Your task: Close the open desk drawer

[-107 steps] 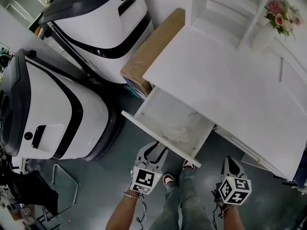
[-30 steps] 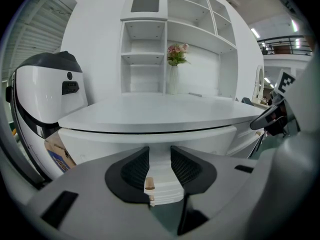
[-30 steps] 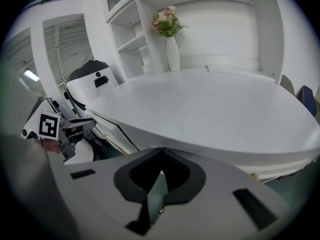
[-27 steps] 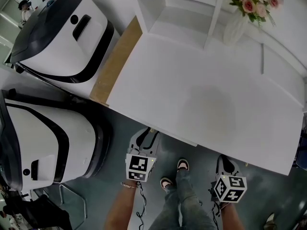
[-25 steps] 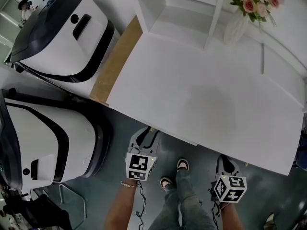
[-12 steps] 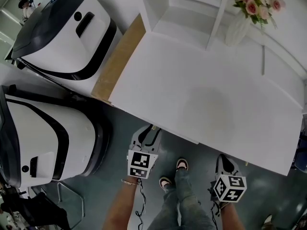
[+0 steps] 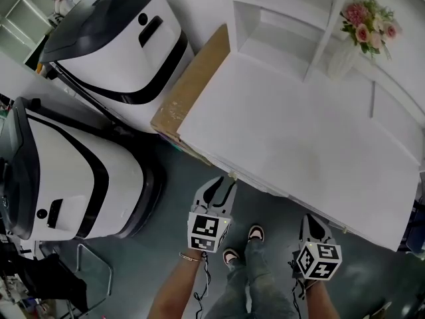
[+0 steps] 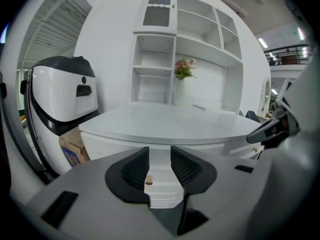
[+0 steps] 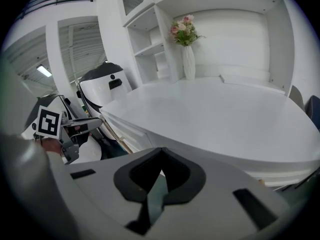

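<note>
The white desk (image 7: pixel 312 131) shows no drawer sticking out from its front edge. In the left gripper view the shut drawer front (image 8: pixel 112 145) sits flush under the desk top, and its small brown knob (image 8: pixel 148 180) shows between the jaws. My left gripper (image 7: pixel 220 190) is open and empty, its tips just short of the desk's front left edge. The same left gripper (image 8: pixel 160 165) points straight at the drawer front. My right gripper (image 7: pixel 312 226) hangs below the desk's front edge to the right, and this right gripper (image 9: pixel 161 156) is shut on nothing.
Two large white-and-black machines (image 7: pixel 113 42) (image 7: pixel 63 178) stand left of the desk, with a cardboard box (image 7: pixel 189 88) against its left side. A vase of flowers (image 7: pixel 352 48) and a shelf unit (image 7: pixel 285 18) sit at the desk's back. The person's shoes (image 7: pixel 246 241) are between the grippers.
The drawer, pulled out 4.3 s ago, is shut under the desk top. Over the last second the head view has swung, while both grippers stay near the desk's front edge.
</note>
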### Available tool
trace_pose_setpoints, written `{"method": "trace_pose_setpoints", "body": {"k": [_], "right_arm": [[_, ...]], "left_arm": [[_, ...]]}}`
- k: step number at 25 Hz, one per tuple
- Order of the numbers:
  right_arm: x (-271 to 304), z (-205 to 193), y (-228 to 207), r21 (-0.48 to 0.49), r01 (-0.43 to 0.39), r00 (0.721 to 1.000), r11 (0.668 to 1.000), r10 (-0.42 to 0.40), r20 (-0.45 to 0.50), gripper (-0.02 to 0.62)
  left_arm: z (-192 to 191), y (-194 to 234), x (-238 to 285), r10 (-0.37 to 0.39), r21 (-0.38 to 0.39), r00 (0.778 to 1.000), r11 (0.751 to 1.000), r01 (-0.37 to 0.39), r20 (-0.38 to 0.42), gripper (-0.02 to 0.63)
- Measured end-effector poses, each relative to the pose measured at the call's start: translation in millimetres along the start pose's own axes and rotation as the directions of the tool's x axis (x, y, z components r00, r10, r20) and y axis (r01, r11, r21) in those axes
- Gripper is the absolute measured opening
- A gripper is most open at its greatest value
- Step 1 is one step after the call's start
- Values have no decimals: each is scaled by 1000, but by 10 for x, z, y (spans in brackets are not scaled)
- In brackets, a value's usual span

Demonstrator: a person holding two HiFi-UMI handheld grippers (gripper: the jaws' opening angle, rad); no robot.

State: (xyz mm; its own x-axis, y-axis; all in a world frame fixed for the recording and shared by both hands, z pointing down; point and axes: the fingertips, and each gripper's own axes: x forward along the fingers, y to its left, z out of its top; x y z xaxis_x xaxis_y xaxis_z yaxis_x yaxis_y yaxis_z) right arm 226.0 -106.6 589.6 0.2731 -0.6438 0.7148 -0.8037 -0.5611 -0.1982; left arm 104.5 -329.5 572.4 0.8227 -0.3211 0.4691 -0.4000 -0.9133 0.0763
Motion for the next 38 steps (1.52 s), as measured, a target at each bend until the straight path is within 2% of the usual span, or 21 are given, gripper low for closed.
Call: {"method": "trace_pose_setpoints", "body": {"k": [4,11,14,20,25,30,35,38], "right_arm": [[-114,193,151,-26,-11,998,1000,12,57,8],[-510,768,513,-112,-26,977,993,49,210,8],[-783,1091,685,-155,-26,952,987,72,297,8],[-1344,1581,985,-205,-21,881,979,115,459,8],[-1555,1536,971,-188,-2,871,982,94,483,8],[-1630,1508,976,-170,-7,862,985,92,498,8],[-1695,1518,921,-202,33,866,979,73,495,5],[-1710,1543,883,-185,25,864,982,72,499,5]], "left_arm": [[221,64,-403,72,-47,996,996,-70,56,131],[668,194,-1295,191,-110,972,978,-176,135,53],[810,258,-1622,231,-136,959,968,-210,163,32],[1169,421,-2149,301,-157,928,950,-271,218,23],[1340,471,-2390,351,-177,900,933,-313,260,21],[1428,437,-2401,334,-132,897,942,-308,289,21],[1420,431,-2362,326,-134,901,945,-299,286,21],[1407,405,-2334,321,-133,904,946,-295,282,21]]}}
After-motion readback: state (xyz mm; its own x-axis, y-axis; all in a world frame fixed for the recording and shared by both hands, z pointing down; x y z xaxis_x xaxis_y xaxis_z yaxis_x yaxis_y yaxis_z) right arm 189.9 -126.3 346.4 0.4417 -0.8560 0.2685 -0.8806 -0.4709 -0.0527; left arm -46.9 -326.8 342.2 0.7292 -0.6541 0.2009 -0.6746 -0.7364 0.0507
